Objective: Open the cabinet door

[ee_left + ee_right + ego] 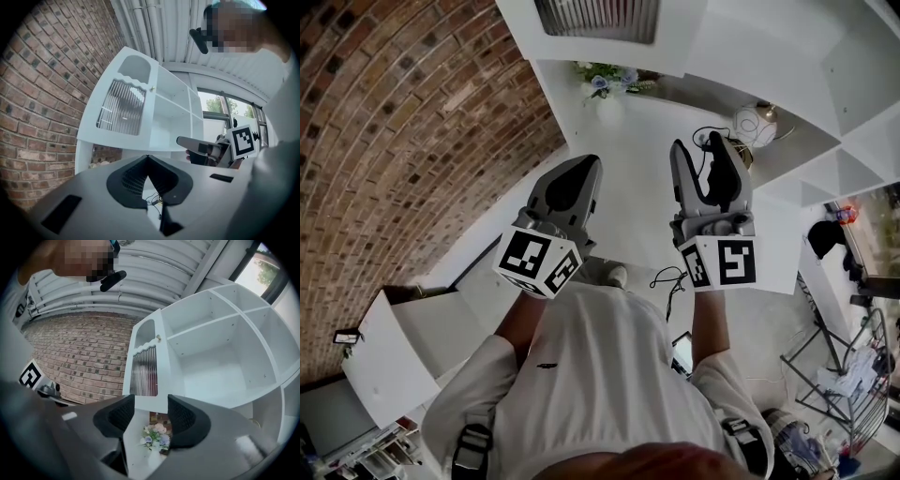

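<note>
Even daylight, window (220,104) blown out, strong fisheye w/ black vignette in gripper views, close fg soft

Brick wall (403,141) left, white ribbed ceiling (187,37), daylight through windows (220,105)

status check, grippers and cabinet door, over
Left gripper shut, empty. Right gripper open, holding nothing. Cabinet door swung open. Flowers below, clear of it.
</note>
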`<state>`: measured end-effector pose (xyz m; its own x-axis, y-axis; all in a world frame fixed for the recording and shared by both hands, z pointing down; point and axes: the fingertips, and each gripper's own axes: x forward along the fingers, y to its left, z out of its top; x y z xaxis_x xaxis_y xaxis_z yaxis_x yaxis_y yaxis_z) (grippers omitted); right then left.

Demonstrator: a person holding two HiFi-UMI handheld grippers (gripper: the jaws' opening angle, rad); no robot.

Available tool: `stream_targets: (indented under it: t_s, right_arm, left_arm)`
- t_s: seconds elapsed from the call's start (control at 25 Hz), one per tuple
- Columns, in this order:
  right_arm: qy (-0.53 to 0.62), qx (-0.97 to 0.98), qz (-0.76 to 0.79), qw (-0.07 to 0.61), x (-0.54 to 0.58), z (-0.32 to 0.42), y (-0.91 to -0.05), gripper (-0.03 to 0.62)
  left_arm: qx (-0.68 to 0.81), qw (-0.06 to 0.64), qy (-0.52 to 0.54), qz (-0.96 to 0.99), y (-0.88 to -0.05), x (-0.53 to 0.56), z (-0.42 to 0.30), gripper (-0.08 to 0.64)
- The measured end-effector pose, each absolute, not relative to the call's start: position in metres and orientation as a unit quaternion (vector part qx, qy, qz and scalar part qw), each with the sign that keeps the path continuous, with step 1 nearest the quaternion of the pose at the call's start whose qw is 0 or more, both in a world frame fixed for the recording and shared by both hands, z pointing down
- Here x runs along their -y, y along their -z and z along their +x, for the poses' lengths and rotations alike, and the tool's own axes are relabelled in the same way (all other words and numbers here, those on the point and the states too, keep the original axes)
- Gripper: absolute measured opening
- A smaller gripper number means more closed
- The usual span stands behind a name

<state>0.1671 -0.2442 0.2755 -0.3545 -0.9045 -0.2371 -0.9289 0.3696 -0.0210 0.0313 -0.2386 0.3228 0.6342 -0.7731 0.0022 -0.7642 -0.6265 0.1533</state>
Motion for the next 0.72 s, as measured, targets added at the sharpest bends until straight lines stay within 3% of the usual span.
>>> stream_targets:
  t_s: [0.72]
  right_arm:
    - [-0.050, -0.809, -0.569, 0.138, 0.298, 0.177, -0.246, 0.262]
  left_arm:
    - [0.429, 0.050, 0.034, 0.901, -0.304, 0.263, 0.035, 0.009]
